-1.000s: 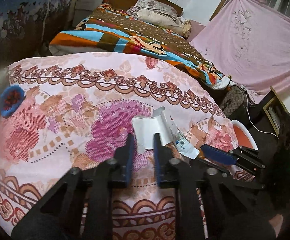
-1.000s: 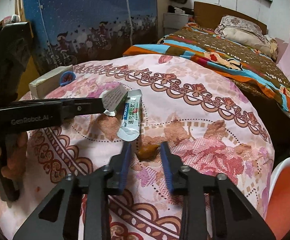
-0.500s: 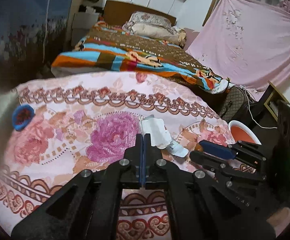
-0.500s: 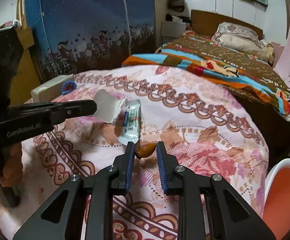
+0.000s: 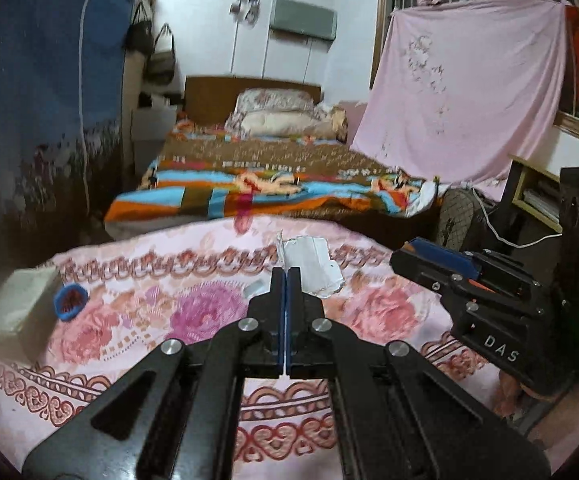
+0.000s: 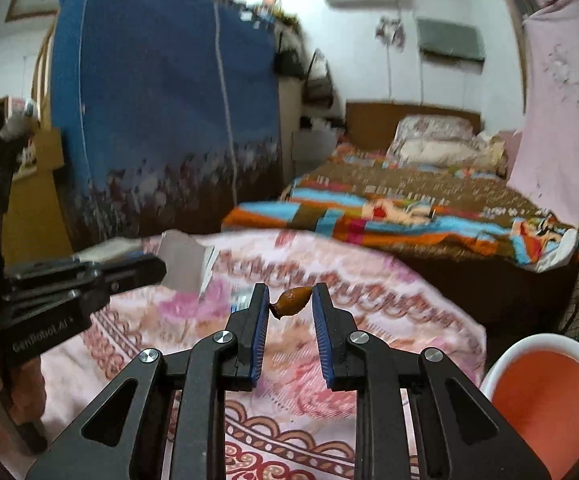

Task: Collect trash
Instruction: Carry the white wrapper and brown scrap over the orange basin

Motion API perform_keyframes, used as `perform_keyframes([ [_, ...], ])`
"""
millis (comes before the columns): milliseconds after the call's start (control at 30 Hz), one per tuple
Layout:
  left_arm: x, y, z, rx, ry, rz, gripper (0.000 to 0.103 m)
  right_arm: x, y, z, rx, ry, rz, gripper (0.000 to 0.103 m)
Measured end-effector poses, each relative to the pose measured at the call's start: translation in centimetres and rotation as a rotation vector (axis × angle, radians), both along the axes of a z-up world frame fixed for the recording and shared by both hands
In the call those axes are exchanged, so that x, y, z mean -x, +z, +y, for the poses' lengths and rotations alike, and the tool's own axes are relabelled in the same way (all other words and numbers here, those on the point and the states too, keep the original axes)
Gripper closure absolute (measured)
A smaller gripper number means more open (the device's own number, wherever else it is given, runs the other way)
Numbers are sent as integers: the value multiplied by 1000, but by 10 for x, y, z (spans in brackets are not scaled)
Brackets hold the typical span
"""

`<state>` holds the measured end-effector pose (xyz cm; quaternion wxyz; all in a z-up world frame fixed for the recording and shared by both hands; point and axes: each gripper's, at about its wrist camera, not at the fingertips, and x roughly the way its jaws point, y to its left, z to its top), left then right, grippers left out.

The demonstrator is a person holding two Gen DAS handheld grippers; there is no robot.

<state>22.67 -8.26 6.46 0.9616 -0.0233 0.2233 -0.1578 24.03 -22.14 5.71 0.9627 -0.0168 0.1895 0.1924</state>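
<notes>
My left gripper point(image 5: 286, 276) is shut on a torn white paper scrap point(image 5: 311, 267) and holds it above the pink floral tablecloth point(image 5: 137, 312). The scrap also shows in the right wrist view point(image 6: 181, 264), at the left gripper's tip. My right gripper point(image 6: 289, 300) is shut on a small orange-brown peel point(image 6: 293, 301), lifted above the cloth. A white-and-green sachet point(image 6: 243, 300) lies on the cloth, partly hidden behind my right gripper's left finger. The right gripper shows in the left wrist view point(image 5: 441, 260).
A white bin with an orange liner point(image 6: 545, 400) stands low on the right. A white box point(image 5: 13, 312) and a blue cap point(image 5: 70, 301) sit at the table's left edge. A bed with a striped blanket point(image 5: 269, 192) lies beyond.
Both grippers have risen from the cloth. The left lifted the paper scrap. The right closed on the orange-brown peel and lifted it. Both views now tilt up toward the room.
</notes>
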Motion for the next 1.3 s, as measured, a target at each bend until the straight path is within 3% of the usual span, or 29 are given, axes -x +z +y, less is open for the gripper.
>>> perform_keyframes([
  [267,24,19,-22,-5,-26,-140,103,30,22,-25,-78,-65,-189,83],
  [633,40,42,-69,-45,-136,-271,103,54,48,-70,-129,-200,-351,83],
  [933,40,46,-109,-53,-235,-290,103,64,52,-110,-181,-316,-364,83],
  [1300,34,40,-159,-40,-352,-224,103,69,45,-147,-234,-454,-295,83],
])
